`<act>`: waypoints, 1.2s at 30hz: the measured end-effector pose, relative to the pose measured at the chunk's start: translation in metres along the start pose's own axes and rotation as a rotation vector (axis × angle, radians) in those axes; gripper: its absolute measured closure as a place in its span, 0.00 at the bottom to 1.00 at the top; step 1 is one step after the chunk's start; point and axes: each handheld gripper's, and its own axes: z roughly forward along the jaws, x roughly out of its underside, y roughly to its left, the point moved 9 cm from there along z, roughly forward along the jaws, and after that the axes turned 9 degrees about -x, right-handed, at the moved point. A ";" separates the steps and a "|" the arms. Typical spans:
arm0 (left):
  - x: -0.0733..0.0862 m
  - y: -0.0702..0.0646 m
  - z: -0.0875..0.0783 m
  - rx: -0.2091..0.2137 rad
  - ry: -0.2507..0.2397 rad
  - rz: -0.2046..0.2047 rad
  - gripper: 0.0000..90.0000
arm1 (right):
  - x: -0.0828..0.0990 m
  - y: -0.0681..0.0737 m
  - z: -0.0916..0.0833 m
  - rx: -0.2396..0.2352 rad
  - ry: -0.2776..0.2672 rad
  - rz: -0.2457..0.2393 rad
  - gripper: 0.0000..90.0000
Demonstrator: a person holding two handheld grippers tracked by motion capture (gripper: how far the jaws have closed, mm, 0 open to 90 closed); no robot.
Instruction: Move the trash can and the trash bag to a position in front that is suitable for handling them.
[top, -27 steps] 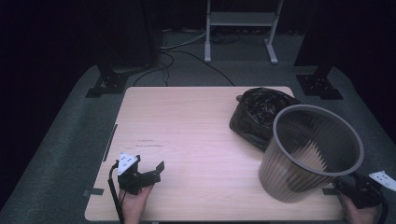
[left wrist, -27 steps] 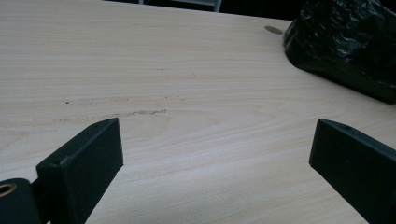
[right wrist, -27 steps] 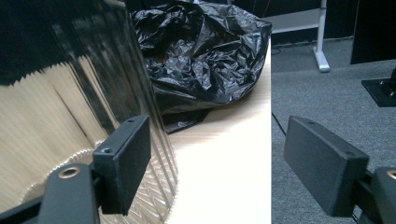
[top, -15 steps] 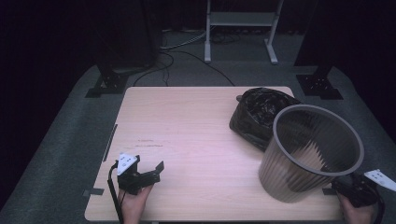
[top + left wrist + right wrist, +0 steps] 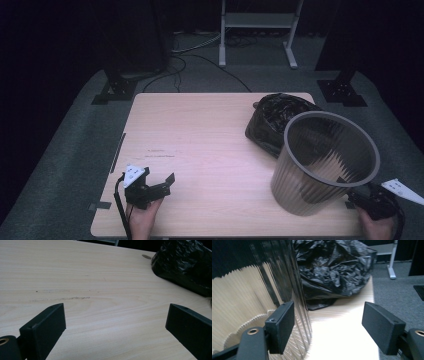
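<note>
A grey ribbed mesh waste bin (image 5: 325, 160) stands upright at the table's right front. Behind it lies a crumpled black plastic bag (image 5: 275, 120). My right gripper (image 5: 359, 200) is at the table's right front corner, close beside the bin's base, partly hidden by it. In the right gripper view the right gripper (image 5: 328, 322) is open, its left jaw by the bin wall (image 5: 249, 290), with the bag (image 5: 332, 267) beyond. My left gripper (image 5: 157, 179) rests at the front left, open over bare wood. The left gripper (image 5: 115, 322) has nothing between its jaws, and the bag (image 5: 185, 262) lies far off.
The light wooden table (image 5: 200, 135) has faint scuff marks near its left middle. Grey carpet surrounds it. Black stand feet (image 5: 115, 90) and a white metal frame (image 5: 255, 25) are on the floor beyond the far edge.
My right gripper has edged a little left, closer to the bin's base. The left gripper, the bin and the bag have stayed put.
</note>
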 end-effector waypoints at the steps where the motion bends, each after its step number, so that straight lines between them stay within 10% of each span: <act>1: -0.001 0.000 -0.001 -0.002 -0.003 0.002 0.02 | -0.001 0.005 0.004 -0.006 0.001 -0.004 0.28; 36: 0.001 0.003 0.002 0.001 0.005 -0.021 0.02 | 0.005 0.077 0.058 -0.101 0.105 -0.100 0.28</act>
